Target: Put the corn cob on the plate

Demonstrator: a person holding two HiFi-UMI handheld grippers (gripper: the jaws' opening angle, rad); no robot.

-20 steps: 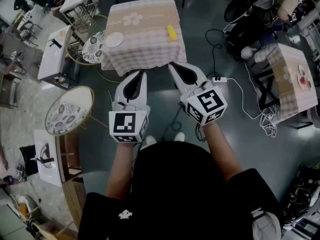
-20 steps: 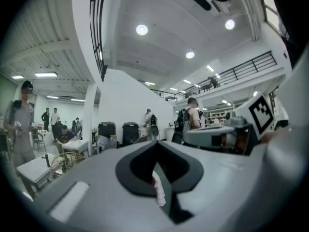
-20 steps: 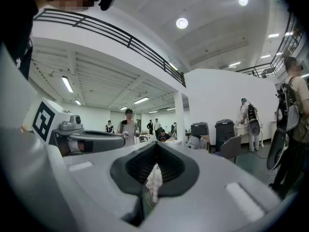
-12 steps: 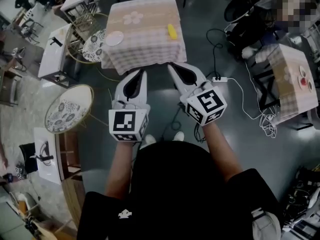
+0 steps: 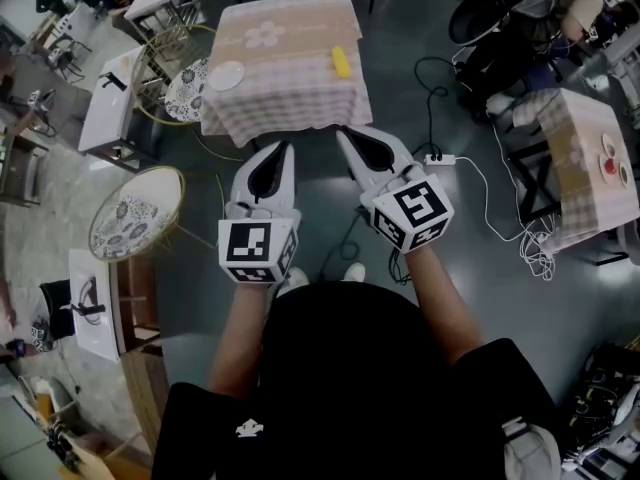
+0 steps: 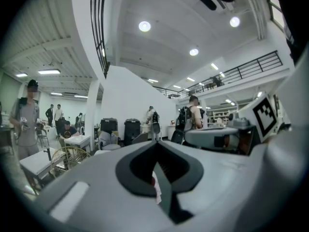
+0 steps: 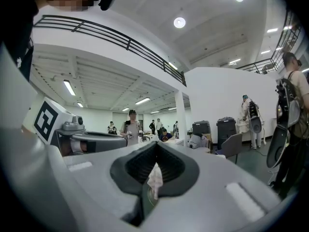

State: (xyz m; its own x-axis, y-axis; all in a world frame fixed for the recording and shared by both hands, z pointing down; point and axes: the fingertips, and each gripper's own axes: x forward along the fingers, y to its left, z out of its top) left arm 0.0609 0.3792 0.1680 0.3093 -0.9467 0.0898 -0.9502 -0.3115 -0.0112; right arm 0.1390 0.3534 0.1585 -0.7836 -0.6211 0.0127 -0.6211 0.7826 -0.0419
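Standing short of the checked-cloth table [image 5: 285, 103], I hold my left gripper [image 5: 284, 148] and right gripper [image 5: 343, 132] level and side by side, both with jaws closed on nothing. No part of the task is done. The yellow corn cob [image 5: 342, 63] lies on the table's right side, well apart from the small white plate [image 5: 227, 76] on its left side. Reaching, grasping and placing are all left to do. A round patterned table [image 5: 127, 223] stands at near left, and a white cable [image 5: 492, 183] trails across the floor at right. Neither seems to block my approach.
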